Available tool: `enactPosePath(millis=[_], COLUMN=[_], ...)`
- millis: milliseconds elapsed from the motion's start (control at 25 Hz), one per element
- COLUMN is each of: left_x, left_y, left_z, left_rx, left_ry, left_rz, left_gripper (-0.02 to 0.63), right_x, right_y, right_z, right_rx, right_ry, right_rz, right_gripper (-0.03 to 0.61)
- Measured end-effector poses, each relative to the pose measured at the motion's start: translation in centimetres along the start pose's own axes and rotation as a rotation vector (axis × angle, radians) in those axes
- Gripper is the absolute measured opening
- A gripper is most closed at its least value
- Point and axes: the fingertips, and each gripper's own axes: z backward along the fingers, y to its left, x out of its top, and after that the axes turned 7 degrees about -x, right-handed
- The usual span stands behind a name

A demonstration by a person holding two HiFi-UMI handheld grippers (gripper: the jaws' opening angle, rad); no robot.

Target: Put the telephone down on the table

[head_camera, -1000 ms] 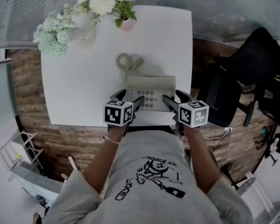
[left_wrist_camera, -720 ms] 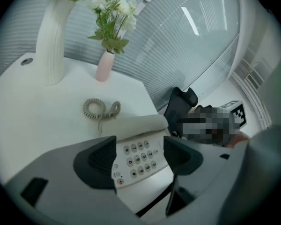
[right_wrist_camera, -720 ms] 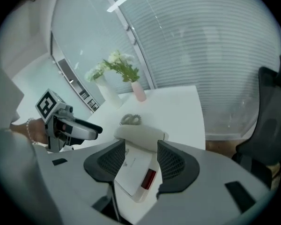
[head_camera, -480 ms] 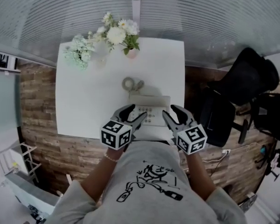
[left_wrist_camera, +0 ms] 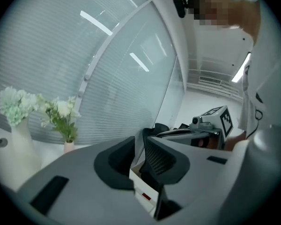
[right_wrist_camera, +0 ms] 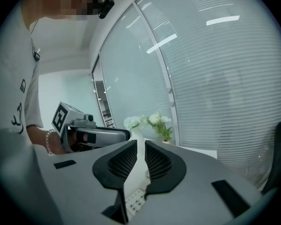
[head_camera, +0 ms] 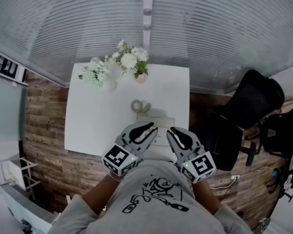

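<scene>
The beige telephone (head_camera: 162, 123) sits on the white table (head_camera: 93, 126) near its front edge, with its coiled cord (head_camera: 139, 106) just behind it. Both grippers hang in the air above it, close to my chest, and neither touches it. The jaws of my left gripper (head_camera: 150, 127) are closing, nearly together, with nothing between them. My right gripper (head_camera: 172, 132) is closing too, down to a thin gap, and is also empty. Below the jaws of the left gripper (left_wrist_camera: 140, 146) a strip of the telephone (left_wrist_camera: 143, 193) shows. Its keypad (right_wrist_camera: 135, 198) shows under the right gripper (right_wrist_camera: 140, 156).
Two vases of white flowers (head_camera: 129, 60) and pale green flowers (head_camera: 95, 72) stand at the table's far edge against a blinded window. A black office chair (head_camera: 254, 101) stands to the right of the table. The floor around is wood planks.
Both grippers have let go of the telephone's sides and risen well above the table toward me. Their jaws went from wide apart to nearly together. The telephone stays on the table.
</scene>
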Motion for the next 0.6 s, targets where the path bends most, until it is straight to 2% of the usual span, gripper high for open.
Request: enactPosePath(millis=[160,440,600], left_x=[3.1,6.3,6.8], left_y=[-2.1,-5.4,-6.4], left_z=[0.5,0.7,0.7], left_rx=[-0.028,-0.101,-0.117], left_ry=[-0.052,-0.130,-0.128], left_rz=[-0.102,-0.150,-0.185], left_gripper=[0.040,0.006,0.003], right_x=[3.3,6.4,7.1], right_y=[1.2,2.4,2.8], right_z=[1.4,3.0,3.6], right_rx=[0.011,0.065,0.075], right_ry=[-0.077,-0.151,-0.168], right_rz=[0.008,0.033,0.048], right_gripper=[0.055,0.043,0.037])
